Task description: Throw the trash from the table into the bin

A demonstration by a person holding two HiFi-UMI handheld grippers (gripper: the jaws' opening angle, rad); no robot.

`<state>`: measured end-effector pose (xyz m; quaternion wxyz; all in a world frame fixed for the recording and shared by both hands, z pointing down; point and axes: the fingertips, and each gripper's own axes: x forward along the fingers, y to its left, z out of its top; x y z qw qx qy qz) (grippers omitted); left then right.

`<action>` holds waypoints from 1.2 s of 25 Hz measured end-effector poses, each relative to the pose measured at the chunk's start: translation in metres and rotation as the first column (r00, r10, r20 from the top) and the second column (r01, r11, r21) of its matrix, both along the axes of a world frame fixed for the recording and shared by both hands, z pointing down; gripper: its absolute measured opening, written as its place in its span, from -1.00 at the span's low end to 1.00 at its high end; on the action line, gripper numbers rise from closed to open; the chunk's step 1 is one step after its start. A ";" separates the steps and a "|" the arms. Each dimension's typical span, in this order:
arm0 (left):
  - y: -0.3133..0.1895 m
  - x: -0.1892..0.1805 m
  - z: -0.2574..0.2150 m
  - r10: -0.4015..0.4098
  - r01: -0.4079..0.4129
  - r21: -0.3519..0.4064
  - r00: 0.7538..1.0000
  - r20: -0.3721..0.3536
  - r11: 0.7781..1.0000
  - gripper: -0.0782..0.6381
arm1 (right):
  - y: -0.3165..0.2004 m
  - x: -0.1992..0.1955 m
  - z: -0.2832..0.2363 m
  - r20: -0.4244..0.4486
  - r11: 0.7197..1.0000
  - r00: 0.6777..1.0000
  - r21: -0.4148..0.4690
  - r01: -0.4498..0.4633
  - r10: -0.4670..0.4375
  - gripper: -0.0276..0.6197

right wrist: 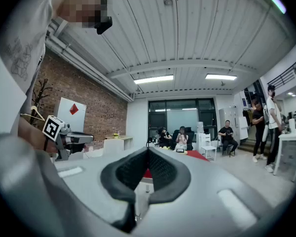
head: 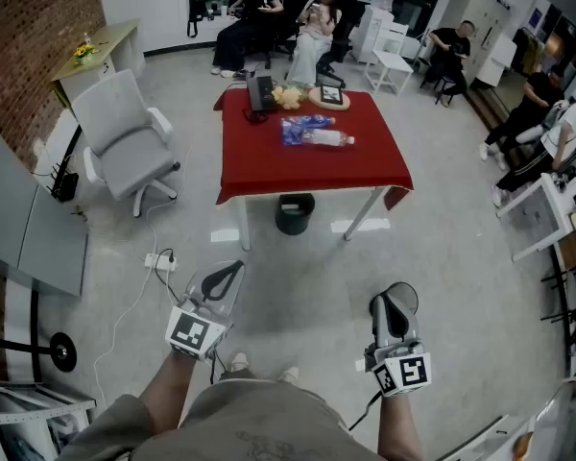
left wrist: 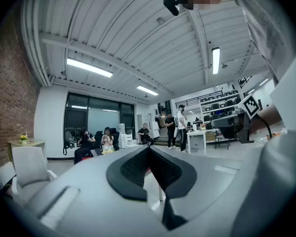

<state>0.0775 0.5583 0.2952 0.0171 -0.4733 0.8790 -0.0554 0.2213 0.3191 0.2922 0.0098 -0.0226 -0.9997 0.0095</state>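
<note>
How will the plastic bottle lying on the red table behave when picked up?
The bottle lies on its side, so a push would probably roll it. It looks like thin clear plastic, so it is likely light and may dent when squeezed.

Bare floor [head: 307,267] ahead of left gripper [head: 223,275] and right gripper [head: 396,301], clear to red-clothed table [head: 269,166]. Bin [head: 295,212] under its near edge, between legs. Ahead-left of left gripper: power strip [head: 158,260] with cable, office chair [head: 125,137] beyond.
</note>
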 end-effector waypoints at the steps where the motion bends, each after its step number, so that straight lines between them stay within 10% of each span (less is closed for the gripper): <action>1: -0.001 0.000 0.002 -0.002 0.002 -0.003 1.000 -0.004 1.000 -0.76 | -0.002 0.000 0.001 0.002 1.000 1.000 0.000 0.001 -0.001 -0.91; 30: -0.087 0.032 0.026 -0.013 0.011 -0.090 1.000 -0.026 0.996 -0.76 | -0.098 0.034 0.037 0.003 0.997 1.000 -0.082 0.006 -0.006 -0.91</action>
